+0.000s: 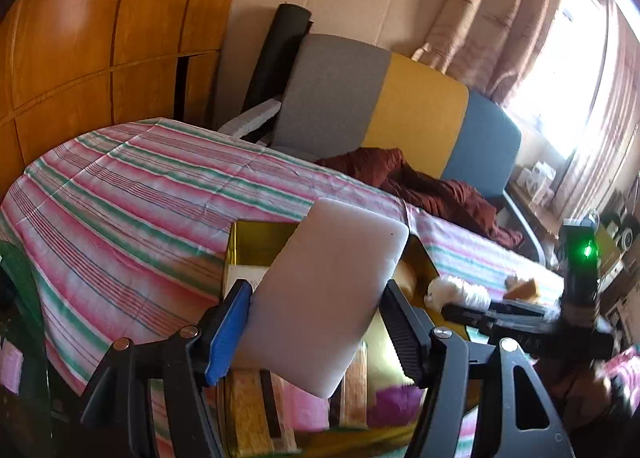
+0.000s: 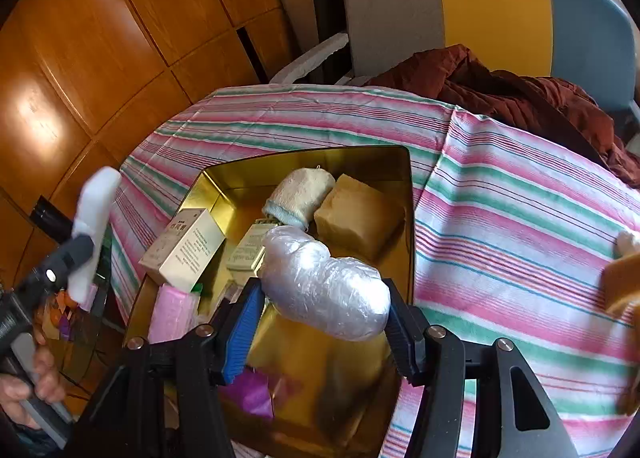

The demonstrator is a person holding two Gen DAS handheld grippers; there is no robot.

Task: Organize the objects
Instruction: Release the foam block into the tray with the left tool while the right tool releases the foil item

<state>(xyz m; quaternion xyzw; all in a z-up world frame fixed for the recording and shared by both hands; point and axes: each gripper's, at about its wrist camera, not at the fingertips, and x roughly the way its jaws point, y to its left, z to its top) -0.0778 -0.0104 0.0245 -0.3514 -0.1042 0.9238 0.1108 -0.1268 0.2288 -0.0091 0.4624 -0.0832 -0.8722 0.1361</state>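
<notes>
My left gripper (image 1: 316,322) is shut on a white rectangular slab (image 1: 324,294), held tilted above the near-left side of a gold tin box (image 1: 256,242); the slab also shows in the right wrist view (image 2: 94,225). My right gripper (image 2: 320,298) is shut on a clear plastic-wrapped bundle (image 2: 328,286), held above the gold tin box (image 2: 360,161). Inside the tin lie a white carton (image 2: 188,250), a rolled cream cloth (image 2: 300,193), a tan block (image 2: 360,217), a pink pack (image 2: 172,310) and a purple item (image 2: 252,394).
The tin sits on a table with a pink and green striped cloth (image 2: 520,217). A tan sponge-like piece (image 1: 524,288) and a white fluffy item (image 1: 444,290) lie on the cloth to the right. A chair with maroon fabric (image 2: 500,89) stands behind, wooden panelling (image 2: 100,57) at left.
</notes>
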